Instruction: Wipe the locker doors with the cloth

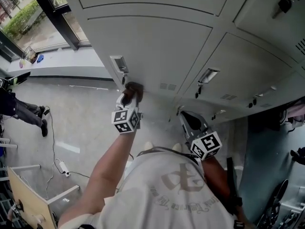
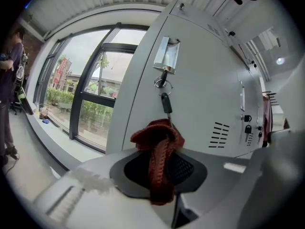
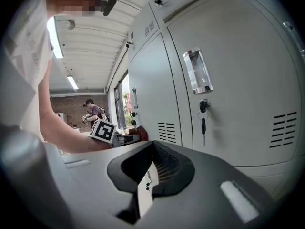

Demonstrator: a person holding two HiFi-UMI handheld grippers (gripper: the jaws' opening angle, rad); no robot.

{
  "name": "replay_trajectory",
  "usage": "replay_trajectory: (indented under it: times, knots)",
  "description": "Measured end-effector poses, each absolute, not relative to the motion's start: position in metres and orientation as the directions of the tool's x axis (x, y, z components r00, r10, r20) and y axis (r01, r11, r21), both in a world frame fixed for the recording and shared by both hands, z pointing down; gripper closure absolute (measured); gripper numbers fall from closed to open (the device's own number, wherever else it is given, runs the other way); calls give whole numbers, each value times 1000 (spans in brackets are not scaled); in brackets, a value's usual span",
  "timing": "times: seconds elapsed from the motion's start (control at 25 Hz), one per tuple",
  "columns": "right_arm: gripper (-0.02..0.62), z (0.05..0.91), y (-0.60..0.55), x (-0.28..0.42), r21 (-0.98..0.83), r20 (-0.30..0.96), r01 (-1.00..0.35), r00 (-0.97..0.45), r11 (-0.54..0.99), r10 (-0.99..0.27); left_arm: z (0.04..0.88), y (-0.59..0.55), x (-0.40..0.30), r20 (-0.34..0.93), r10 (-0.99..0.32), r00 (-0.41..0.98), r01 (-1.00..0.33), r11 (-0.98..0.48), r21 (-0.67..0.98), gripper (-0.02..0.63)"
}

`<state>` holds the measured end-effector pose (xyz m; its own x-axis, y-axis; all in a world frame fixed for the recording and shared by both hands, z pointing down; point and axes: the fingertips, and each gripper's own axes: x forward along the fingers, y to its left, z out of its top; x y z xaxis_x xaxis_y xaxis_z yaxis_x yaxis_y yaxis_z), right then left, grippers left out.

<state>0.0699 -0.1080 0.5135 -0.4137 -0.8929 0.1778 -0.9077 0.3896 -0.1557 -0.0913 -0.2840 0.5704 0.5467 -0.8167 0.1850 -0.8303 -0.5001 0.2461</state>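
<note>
**Red cloth pinched in the left gripper, held at the grey locker door just under its key**

In the left gripper view the locker door [image 2: 200,89] ends in a vertical edge at 9 o'clock of the cloth [image 2: 159,142]; beyond it lie the window [image 2: 90,94] and open floor [image 1: 81,128]. The vent slots [image 2: 219,133] sit at 3 o'clock, and the key [image 2: 165,101] hangs from the handle [image 2: 167,54] at 12 o'clock. The left gripper [image 2: 159,168] has its jaws pressed onto the cloth, which bunches up above the tips, close to the key. The right gripper [image 3: 145,185] has its jaws together on nothing and hangs low before the neighbouring door, at 4 o'clock of the left in the head view.
</note>
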Motion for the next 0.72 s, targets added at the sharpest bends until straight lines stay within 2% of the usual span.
replay_trajectory:
  times: [0.72]
  knots:
    - [588,511,-99,108,-172,156,-905,-415,389,-897,564,-232,26,186,-666,723,-690,-677,258,525]
